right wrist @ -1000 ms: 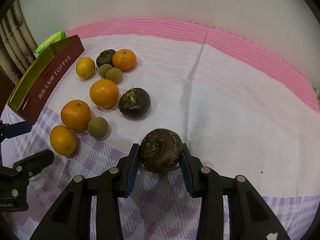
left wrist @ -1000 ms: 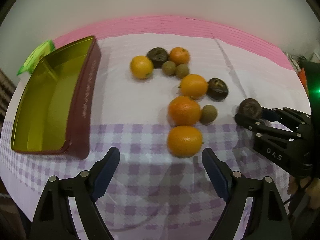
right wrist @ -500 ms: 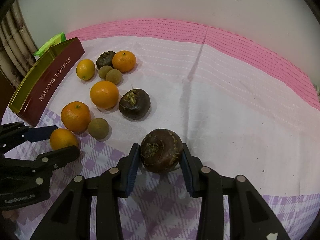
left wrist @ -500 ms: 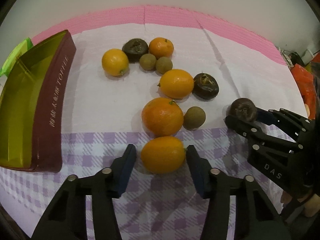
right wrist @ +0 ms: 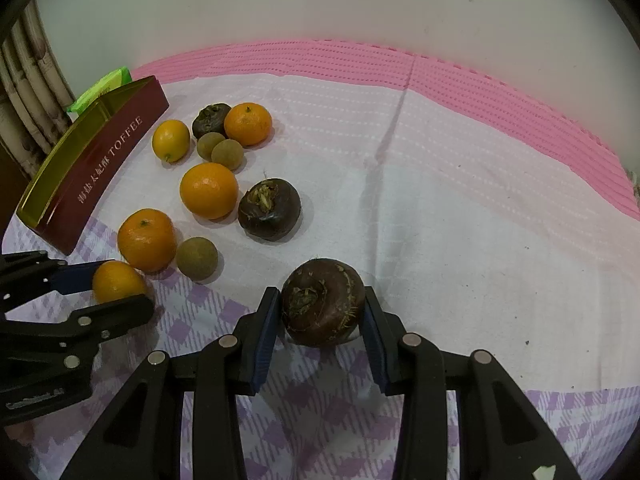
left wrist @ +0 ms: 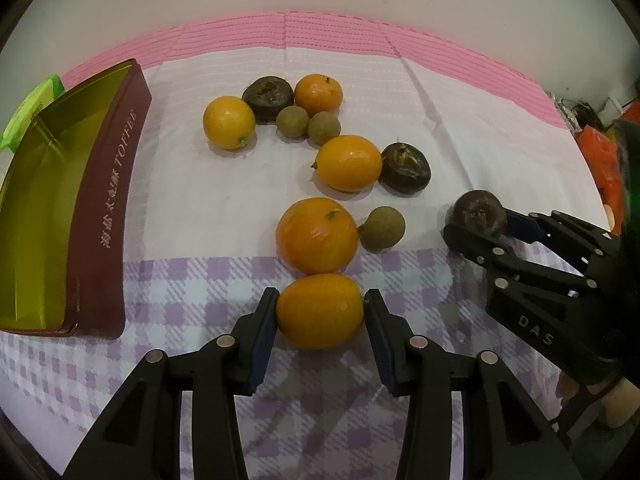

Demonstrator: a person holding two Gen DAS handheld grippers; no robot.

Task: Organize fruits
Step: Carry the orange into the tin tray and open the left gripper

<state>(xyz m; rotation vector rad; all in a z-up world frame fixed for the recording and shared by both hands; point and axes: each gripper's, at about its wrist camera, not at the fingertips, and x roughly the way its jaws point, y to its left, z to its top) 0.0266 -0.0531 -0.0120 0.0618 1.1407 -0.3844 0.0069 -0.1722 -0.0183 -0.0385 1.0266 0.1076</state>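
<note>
1. The tin, marked TOFFEE, is lying at the far left of the tablecloth. The left wrist view is looking down into its bare gold inside. The right wrist view is showing mostly its dark red wall, with the near corner sitting just behind the left gripper.
2. A green packet is peeking out behind the tin, mostly hidden in both views.
3. The left gripper is closing its jaws on the nearest orange fruit; both blue pads are touching its sides while it is sitting on the checked part of the cloth. The right wrist view is showing only part of that fruit between the fingers.
4. The other oranges, small brown-green fruits and two dark fruits are lying loose beyond it, between tin and right gripper.
5. The right gripper is pinching a dark brown fruit between its pads. In the left wrist view, the near finger is covering the lower part of that fruit.
6. At the far right, blurred orange clutter is sitting past the table's edge, too cut off to identify.
</note>
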